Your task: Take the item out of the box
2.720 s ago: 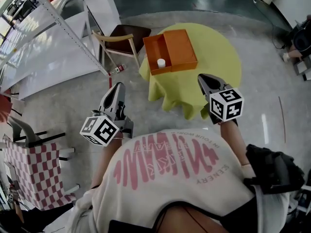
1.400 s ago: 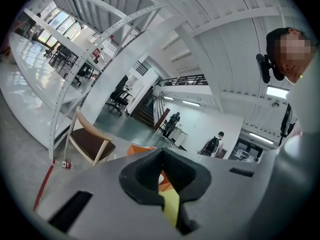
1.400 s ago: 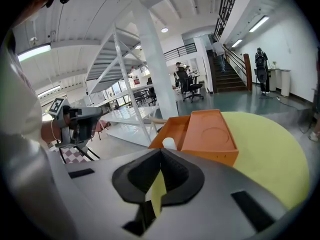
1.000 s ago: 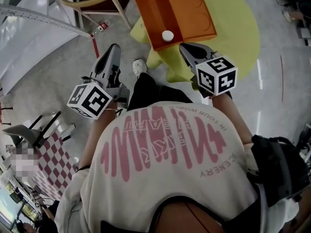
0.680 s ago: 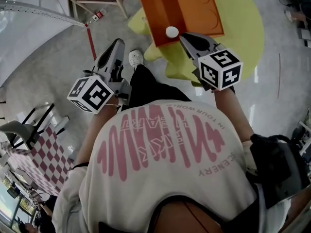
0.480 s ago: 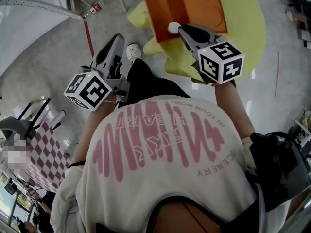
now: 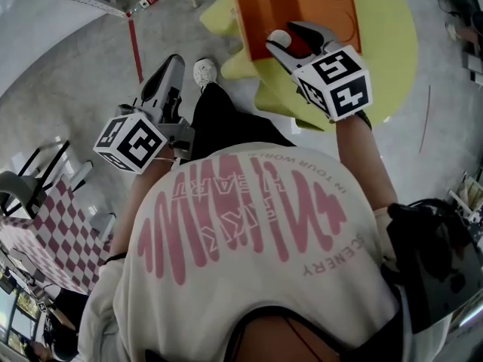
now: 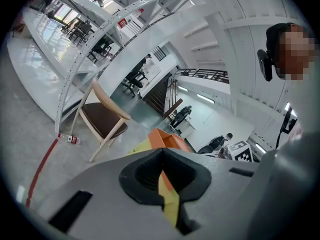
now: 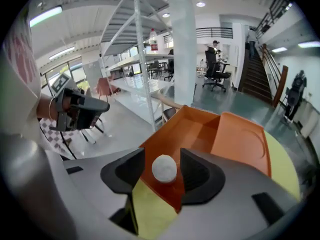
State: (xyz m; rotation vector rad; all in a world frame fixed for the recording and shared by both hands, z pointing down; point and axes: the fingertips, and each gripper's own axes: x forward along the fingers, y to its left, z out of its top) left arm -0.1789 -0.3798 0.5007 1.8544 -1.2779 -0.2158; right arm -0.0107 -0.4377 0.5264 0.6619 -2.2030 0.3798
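An open orange box (image 7: 294, 2) (image 9: 200, 131) lies on a round table with a yellow cloth (image 7: 385, 44). A small white round item (image 9: 164, 169) (image 7: 278, 38) sits in the box's near corner. My right gripper (image 7: 296, 40) (image 9: 163, 160) reaches over that corner. Its jaws are opening with the white item between them, and a gap shows on each side of it. My left gripper (image 7: 170, 65) (image 8: 161, 160) hangs off the table to the left, over the floor, shut with nothing in it. The left gripper view shows the orange box (image 8: 167, 140) beyond its jaws.
A wooden chair (image 8: 102, 119) stands left of the table, with a small bottle (image 7: 149, 0) (image 8: 66, 139) on the floor near it. White metal shelving (image 9: 142, 59) rises to the left. A checkered chair (image 7: 41, 232) is behind me at the left. My shoe (image 7: 204, 72) is near the table's edge.
The person has stepped up to the table. My right gripper has moved forward to the box's near corner, and its jaws have spread round the white item. The left gripper stays low at the left.
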